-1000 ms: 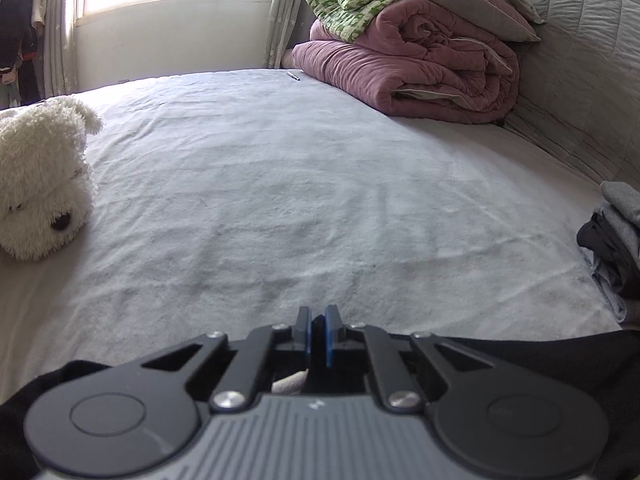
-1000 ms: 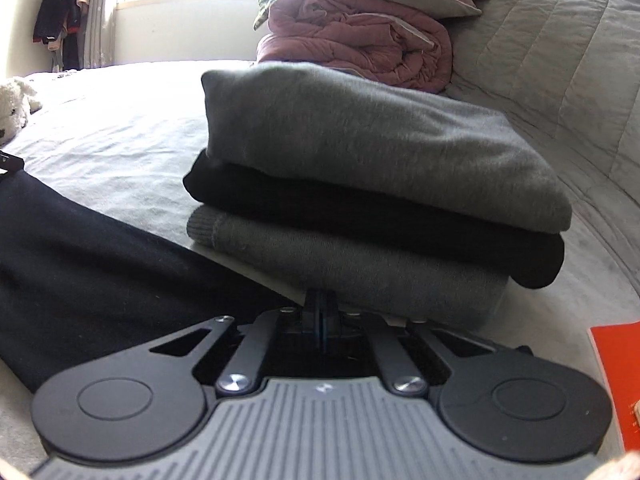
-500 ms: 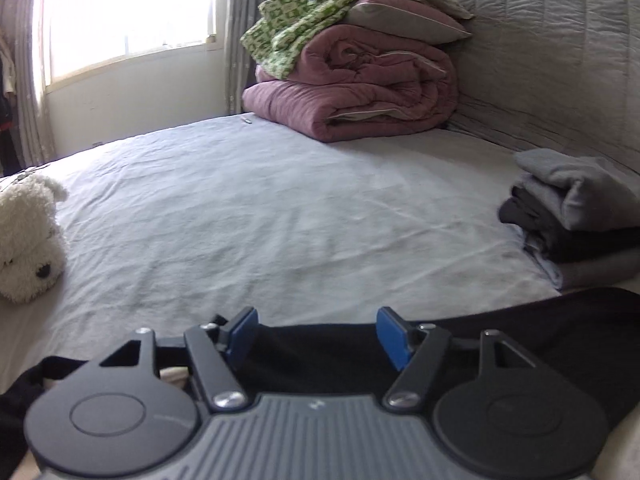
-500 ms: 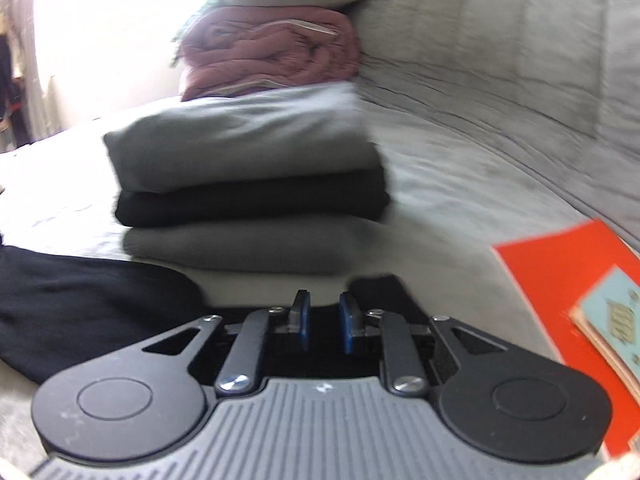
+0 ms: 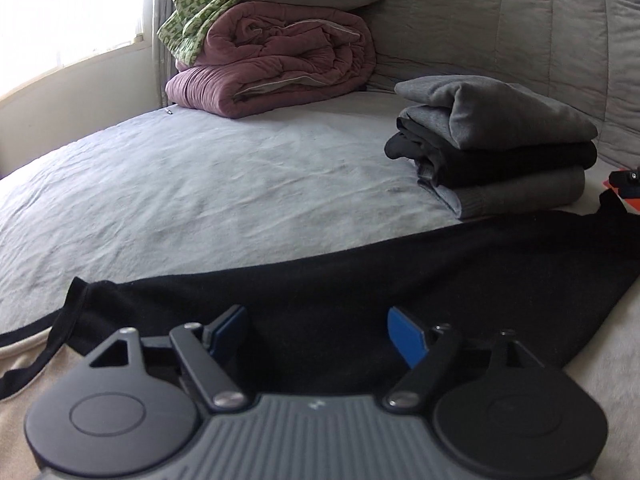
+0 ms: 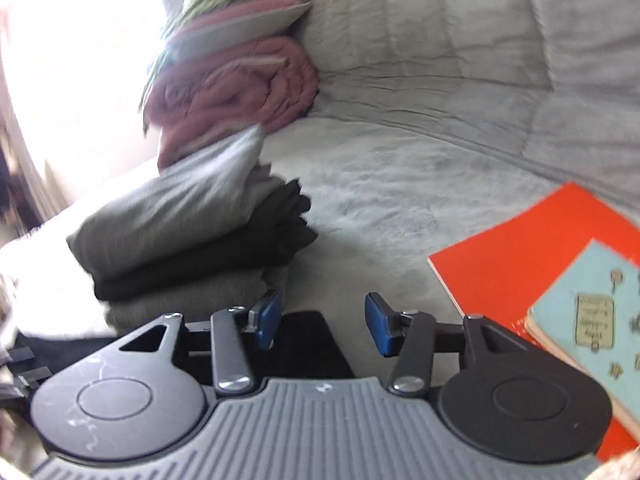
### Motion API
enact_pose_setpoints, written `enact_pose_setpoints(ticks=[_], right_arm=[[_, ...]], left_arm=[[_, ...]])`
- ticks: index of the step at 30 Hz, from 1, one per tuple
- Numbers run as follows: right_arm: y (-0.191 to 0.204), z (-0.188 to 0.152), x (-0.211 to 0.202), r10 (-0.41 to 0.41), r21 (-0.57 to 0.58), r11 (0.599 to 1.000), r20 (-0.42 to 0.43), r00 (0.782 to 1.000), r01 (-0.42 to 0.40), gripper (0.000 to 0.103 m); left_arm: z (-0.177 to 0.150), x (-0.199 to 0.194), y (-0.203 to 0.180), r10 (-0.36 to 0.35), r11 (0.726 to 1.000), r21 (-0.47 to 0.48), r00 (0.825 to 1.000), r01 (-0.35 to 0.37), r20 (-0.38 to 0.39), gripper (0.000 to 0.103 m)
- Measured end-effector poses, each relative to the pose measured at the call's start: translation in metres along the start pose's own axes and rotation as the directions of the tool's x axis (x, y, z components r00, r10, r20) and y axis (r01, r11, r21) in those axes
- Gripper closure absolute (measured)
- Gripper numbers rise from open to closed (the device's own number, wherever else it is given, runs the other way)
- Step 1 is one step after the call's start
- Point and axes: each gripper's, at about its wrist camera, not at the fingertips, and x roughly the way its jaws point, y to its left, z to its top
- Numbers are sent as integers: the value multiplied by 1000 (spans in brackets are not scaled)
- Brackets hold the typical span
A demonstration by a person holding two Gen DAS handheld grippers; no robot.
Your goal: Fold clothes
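A black garment (image 5: 360,276) lies spread flat along the near edge of the bed. My left gripper (image 5: 318,334) hovers over it, open, nothing between its blue pads. Beyond it to the right stands a stack of folded clothes (image 5: 504,148): grey on top, black in the middle, grey at the bottom. In the blurred right wrist view my right gripper (image 6: 320,326) is open above a corner of the black garment (image 6: 310,344), with the same stack (image 6: 192,236) to its left. The right gripper's tip peeks in at the far right edge of the left wrist view (image 5: 626,184).
A rolled maroon quilt (image 5: 276,60) with a green patterned blanket (image 5: 200,12) and a pillow sits at the head of the bed. An orange book (image 6: 532,256) and a light blue booklet (image 6: 592,316) lie right of my right gripper. A quilted grey headboard (image 5: 520,24) lines the right side.
Both grippers have gone from shut on the black garment to open, letting it go flat on the bed. Both views have swung right; the plush toy has left the left view.
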Motion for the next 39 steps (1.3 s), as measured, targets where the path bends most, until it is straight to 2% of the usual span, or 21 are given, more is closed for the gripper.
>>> enact_pose_setpoints(ticks=[4,7,9,11,12,13,15,16,18,19,21,25,27,29,32,35,39], right_arm=[[4,-9,2,-15,-57,998,-56,998,11,53],[21,-19,11,-73,-183,981,-82,994,57,52],[36,-25,18,-124,-287,953,-83,989,95,52],[52,-31,20,-142,-379,920,-82,986,101,66],[60,-33,21,-151,-424,900,-81,985,104,83],[67,-36,21,-161,-461,881,-78,984,108,91],[73,-38,17,-193,-507,849,-39,980,147,94],[72,-37,14,-225,-501,844,-4,974,193,94],[60,-28,7,-312,-427,850,67,948,310,94],[52,-25,8,-344,-390,855,66,937,341,94],[39,-26,17,-363,-359,868,13,932,343,94],[46,-31,21,-394,-420,830,22,919,366,90],[46,-28,18,-395,-405,836,24,919,370,86],[48,-26,6,-385,-381,847,39,922,370,62],[53,-23,-7,-366,-369,858,52,929,358,60],[53,-24,-9,-359,-376,862,23,933,340,60],[54,-25,-18,-342,-330,890,-24,940,315,60]], left_arm=[[0,0,-1,2,1000,0,1000,-2,-4,22],[-1,1,-1,4,1000,-1,1000,-4,-5,22],[0,1,-1,7,1000,-1,1000,-7,-7,21],[0,2,-1,10,1000,-1,1000,-10,-9,20],[0,2,-1,11,1000,-1,1000,-11,-9,20],[0,2,-2,13,1000,-1,1000,-13,-10,19],[0,2,-2,17,1000,0,1000,-17,-12,19],[0,2,-2,18,1000,0,1000,-18,-12,18],[0,2,-2,20,1000,0,1000,-20,-13,18],[0,2,-2,20,1000,0,1000,-20,-13,17],[1,-1,-2,23,1000,-8,1000,-23,-13,17],[2,-8,-2,30,999,-28,999,-30,-12,15],[2,-12,-2,33,999,-38,999,-34,-11,14],[3,-16,-2,37,998,-48,999,-37,-11,15],[2,-25,-3,28,997,-76,1000,-28,-5,15],[-15,-39,-8,-51,989,-137,998,48,-20,15],[-26,-61,-29,-15,999,-47,1000,15,-8,15]])
